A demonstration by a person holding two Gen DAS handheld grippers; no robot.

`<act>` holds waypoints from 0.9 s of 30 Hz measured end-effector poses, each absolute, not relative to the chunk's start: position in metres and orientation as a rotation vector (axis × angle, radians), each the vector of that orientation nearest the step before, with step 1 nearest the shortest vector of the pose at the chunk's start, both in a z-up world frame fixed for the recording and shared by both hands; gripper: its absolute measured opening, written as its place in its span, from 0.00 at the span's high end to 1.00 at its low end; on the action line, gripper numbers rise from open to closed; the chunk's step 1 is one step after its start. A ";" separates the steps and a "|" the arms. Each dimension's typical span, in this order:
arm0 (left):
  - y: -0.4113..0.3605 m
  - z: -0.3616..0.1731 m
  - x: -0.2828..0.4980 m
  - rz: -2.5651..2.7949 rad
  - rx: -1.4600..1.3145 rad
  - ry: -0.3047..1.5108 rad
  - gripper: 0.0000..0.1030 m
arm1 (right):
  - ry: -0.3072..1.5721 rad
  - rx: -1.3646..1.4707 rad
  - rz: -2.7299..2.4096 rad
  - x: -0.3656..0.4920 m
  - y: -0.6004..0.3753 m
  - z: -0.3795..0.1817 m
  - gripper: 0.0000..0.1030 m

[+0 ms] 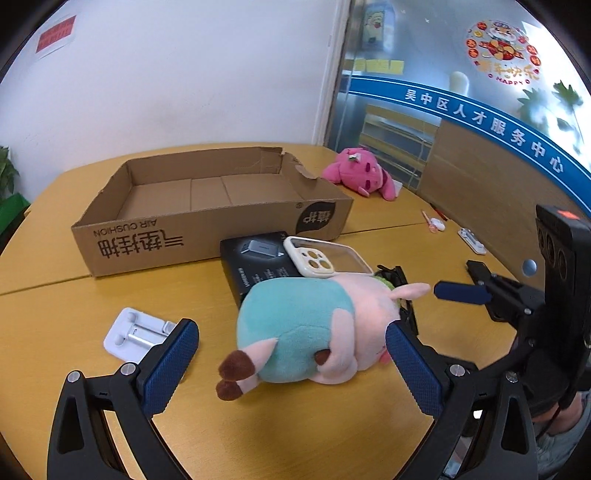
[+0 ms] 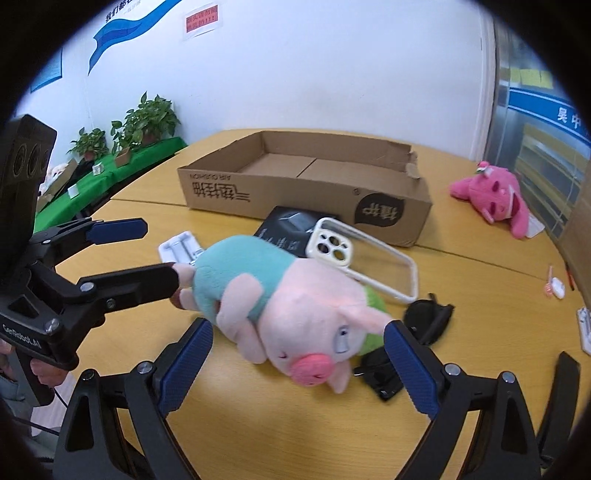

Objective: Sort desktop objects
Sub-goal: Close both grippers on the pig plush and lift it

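A red-and-white paper notice (image 2: pixel 202 23) is seen taped to the white wall (image 2: pixel 314 66). Potted green leafy plants (image 2: pixel 147 118) are ranged on a green-covered side bench (image 2: pixel 110 177). A round red-and-gold festive decal (image 1: pixel 502 48) and yellow sticky notes (image 1: pixel 378 66) are fixed to the frosted glass partition (image 1: pixel 424 44).

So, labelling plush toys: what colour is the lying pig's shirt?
Teal, on the pink plush pig; the left wrist view shows it best.
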State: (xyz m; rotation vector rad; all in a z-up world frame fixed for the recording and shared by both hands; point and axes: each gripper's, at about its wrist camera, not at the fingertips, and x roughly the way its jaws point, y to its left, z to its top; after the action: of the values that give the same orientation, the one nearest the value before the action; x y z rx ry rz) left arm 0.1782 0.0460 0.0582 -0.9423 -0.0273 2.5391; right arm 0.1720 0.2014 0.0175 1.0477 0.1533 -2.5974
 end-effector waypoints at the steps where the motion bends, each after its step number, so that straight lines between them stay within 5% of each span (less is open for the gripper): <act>1: 0.044 0.057 0.175 2.543 -0.947 -0.035 0.00 | 0.152 1.052 -2.591 0.170 0.200 0.016 0.08; 14: 0.035 0.042 0.122 2.379 -1.030 -0.147 0.00 | 0.284 1.139 -2.582 0.146 0.193 0.007 0.08; 27: 0.042 -0.009 0.088 2.119 -1.232 -0.282 0.00 | 0.138 1.237 -2.519 0.125 0.214 -0.024 0.08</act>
State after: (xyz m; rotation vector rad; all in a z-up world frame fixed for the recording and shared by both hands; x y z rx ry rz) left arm 0.0877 0.0423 -0.0092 -1.2321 -0.2819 2.1194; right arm 0.1251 0.2141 -0.0240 1.2371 0.1379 -2.5192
